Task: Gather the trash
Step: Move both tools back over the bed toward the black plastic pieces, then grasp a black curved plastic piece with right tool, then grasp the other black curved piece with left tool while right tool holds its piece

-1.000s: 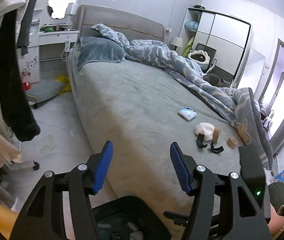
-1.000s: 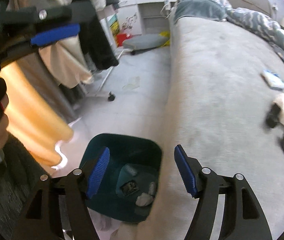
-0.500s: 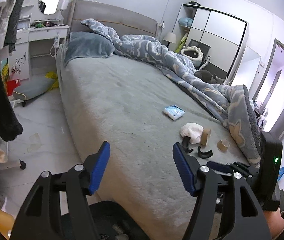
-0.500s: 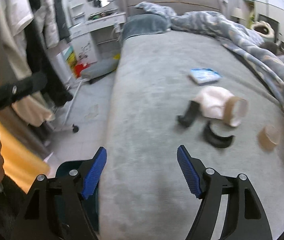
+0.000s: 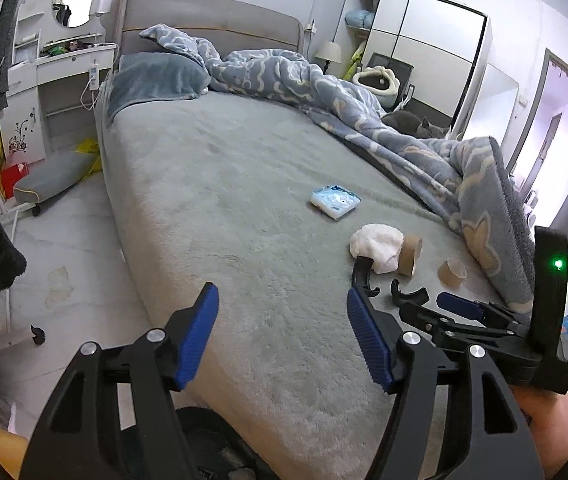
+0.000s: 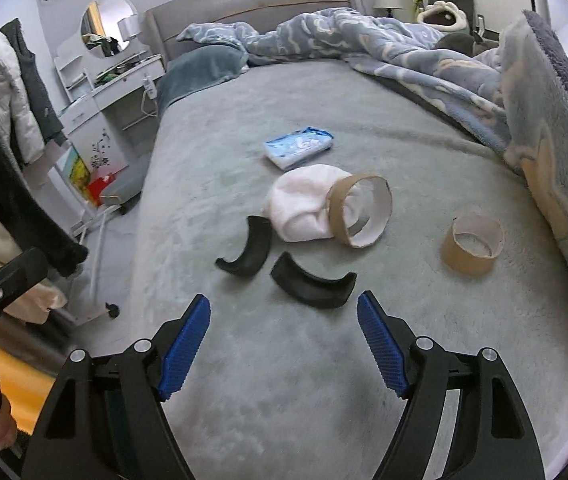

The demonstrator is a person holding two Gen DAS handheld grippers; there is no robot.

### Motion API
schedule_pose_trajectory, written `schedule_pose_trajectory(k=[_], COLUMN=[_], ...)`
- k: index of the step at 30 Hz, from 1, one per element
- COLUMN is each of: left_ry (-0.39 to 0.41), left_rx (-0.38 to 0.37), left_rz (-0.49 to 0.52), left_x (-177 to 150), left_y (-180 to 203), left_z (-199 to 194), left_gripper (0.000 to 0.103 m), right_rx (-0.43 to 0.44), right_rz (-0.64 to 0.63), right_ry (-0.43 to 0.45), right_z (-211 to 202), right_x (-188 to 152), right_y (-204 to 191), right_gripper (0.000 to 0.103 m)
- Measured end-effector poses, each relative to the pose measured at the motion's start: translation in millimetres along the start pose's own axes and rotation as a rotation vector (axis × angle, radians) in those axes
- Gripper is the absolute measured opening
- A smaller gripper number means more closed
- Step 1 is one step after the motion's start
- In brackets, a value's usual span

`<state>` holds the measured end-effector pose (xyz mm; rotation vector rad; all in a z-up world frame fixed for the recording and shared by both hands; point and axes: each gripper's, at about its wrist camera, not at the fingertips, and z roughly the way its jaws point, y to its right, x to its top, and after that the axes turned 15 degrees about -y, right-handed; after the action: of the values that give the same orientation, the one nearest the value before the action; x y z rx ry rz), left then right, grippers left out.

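Right tongs (image 6: pixel 284 344): blue pads apart, nothing btwn them, jaws have just been opening; they hang over the grey bed (image 6: pixel 244 380). Just past the tips, at 12 o'clock, lies a curved black plastic piece (image 6: pixel 312 285); a second black piece (image 6: pixel 248 253) sits at 11, just beside the first, not touching. Beyond those, a crumpled white wad (image 6: pixel 301 208) w/ a cardboard ring (image 6: pixel 360 210) leaning against its right side. A smaller cardboard ring (image 6: pixel 471 249) stands alone at 1 o'clock, apart from the rest. Farther up at 12, a blue-and-white tissue pack (image 6: pixel 299 147) lies flat on the bed. Left tongs (image 5: pixel 280 330): pads also apart, empty, jaws have just been opening, over the bed's near edge. In the left view the same litter sits at 1–2 o'clock, and the right tongs' frame w/ a green light comes in from 3. Rumpled blue quilt (image 6: pixel 423 52) heaped along the bed's far and right sides. Floor (image 5: pixel 64 248) at 9 o'clock in the left view, w/ hanging clothes (image 6: pixel 16 100) and a white dresser (image 6: pixel 104 92) beyond. A dark bin rim (image 5: pixel 208 420) shows at 6 below the left tongs; contents too hidden to tell.
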<state>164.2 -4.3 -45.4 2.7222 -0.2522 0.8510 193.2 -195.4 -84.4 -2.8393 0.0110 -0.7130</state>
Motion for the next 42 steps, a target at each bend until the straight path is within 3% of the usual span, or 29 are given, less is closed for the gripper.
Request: schedule_pose_trajectory(k=[6,11,20,28,36,42], left_ry=[-0.016,-0.035,-0.048,-0.032,-0.044,-0.089], left_rx=[-0.003,-0.021,-0.027,-0.067,-0.102,-0.109], left_rz=[0.017,0.008,0.017,0.033,0.084,0.102], left_x=[3,5,10,16,22,24], left_y=[4,5,10,25,49,64], left_z=[14,24,41,53,71,93], left_gripper=[0.069,0.069,0.071,0.071,0.071,0.060], right_rx=[-0.046,-0.034,-0.006,0.034,0.081,0.123], right_rz=[0.038,0.083,0.075,0.063,0.129,0.155], right_ry=[0.006,0.004,-0.012,0.008,0.055,0.064], right_z=[12,21,26,9,-19,-26], right_x=[7,13,20,19,16,13], right_y=[4,11,18,28,67,86], right_gripper=[0.069,0.067,0.045,0.045,0.045,0.045])
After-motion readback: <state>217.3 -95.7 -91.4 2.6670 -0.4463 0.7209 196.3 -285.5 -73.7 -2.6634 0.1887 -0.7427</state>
